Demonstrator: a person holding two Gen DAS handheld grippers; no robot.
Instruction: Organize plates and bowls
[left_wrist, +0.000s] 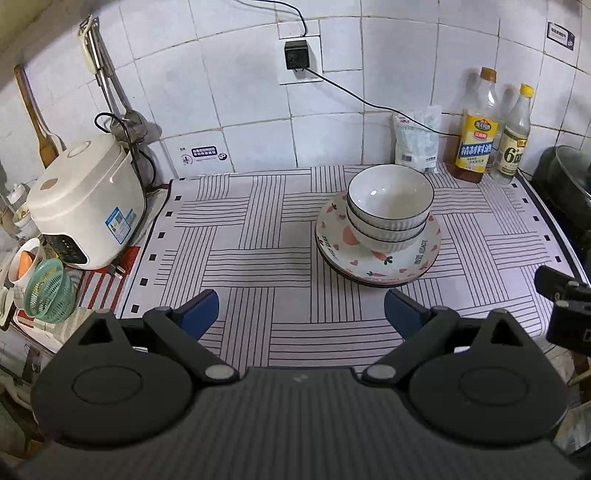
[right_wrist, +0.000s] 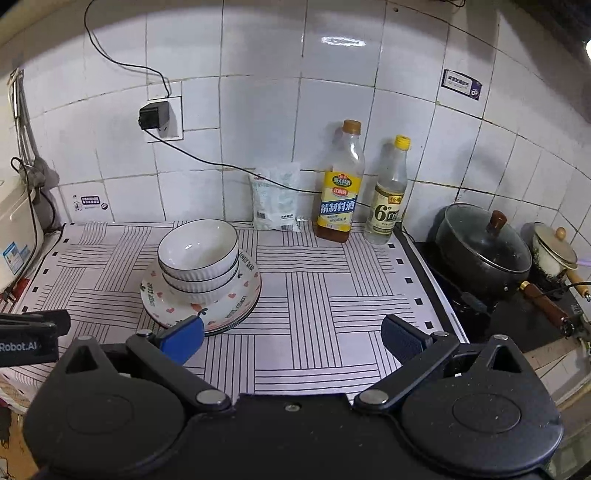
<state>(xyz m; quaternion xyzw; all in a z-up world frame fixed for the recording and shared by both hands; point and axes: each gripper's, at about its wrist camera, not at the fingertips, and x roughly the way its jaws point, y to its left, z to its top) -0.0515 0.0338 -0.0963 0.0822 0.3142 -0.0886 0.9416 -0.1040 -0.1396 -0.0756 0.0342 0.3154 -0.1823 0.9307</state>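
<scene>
Sitting nested on the plates, three white ribbed bowls w/ dark rims are forming one stack; the plates, patterned w/ hearts and carrots, are lying stacked on the striped cloth covering the surface, toward its back-right part in the left wrist view. Right wrist view is showing the same stack at left-centre: bowls on plates.

Left gripper is hovering near the front edge, fingers spread wide, holding nothing, well short of the stack. Right gripper is also hanging w/ fingers wide apart and gripping nothing; its left finger is overlapping the plates' front rim in view, contact can't be told.

Behind the stack, against the tiled wall: white bag, yellow-label bottle, clear bottle. Rice cooker is standing at far left; black lidded pot is sitting on the stove at right.
</scene>
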